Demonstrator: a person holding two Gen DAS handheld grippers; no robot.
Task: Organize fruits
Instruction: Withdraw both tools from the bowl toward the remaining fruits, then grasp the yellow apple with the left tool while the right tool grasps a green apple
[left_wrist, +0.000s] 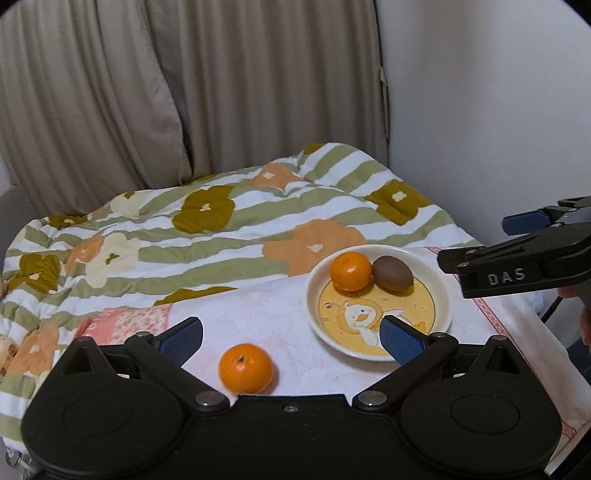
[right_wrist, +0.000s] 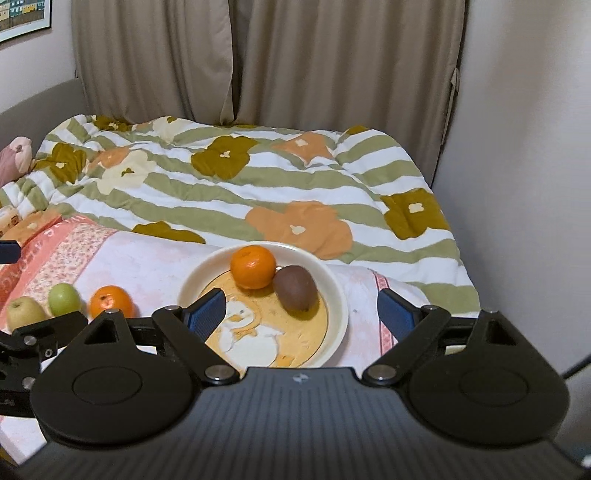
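Partly done: round orange mandarin (right_wrist: 253, 267) and brown egg-shaped kiwi (right_wrist: 295, 288) already in the cream duck-print plate (right_wrist: 338, 295) ahead of the wide-open, empty right claw (right_wrist: 301, 314); another mandarin (left_wrist: 245, 368) loose between the spread, empty left claw's (left_wrist: 291, 338) fingers, two green apples (right_wrist: 64, 298) beyond its left.

1. Your left gripper (left_wrist: 291, 339) is matt black plastic with dull metal pivot pins; its pads (left_wrist: 400, 341) are blue, finely ribbed rubber.
2. The plate (right_wrist: 338, 291) looks like glossy glazed ceramic.
3. The loose mandarin (left_wrist: 245, 368) has shiny, dimpled peel; the kiwi (right_wrist: 295, 288) looks dull and fuzzy.
4. The quilt (right_wrist: 258, 184) is soft, puffy cloth.
5. The towel (left_wrist: 266, 314) is nubbly terry.
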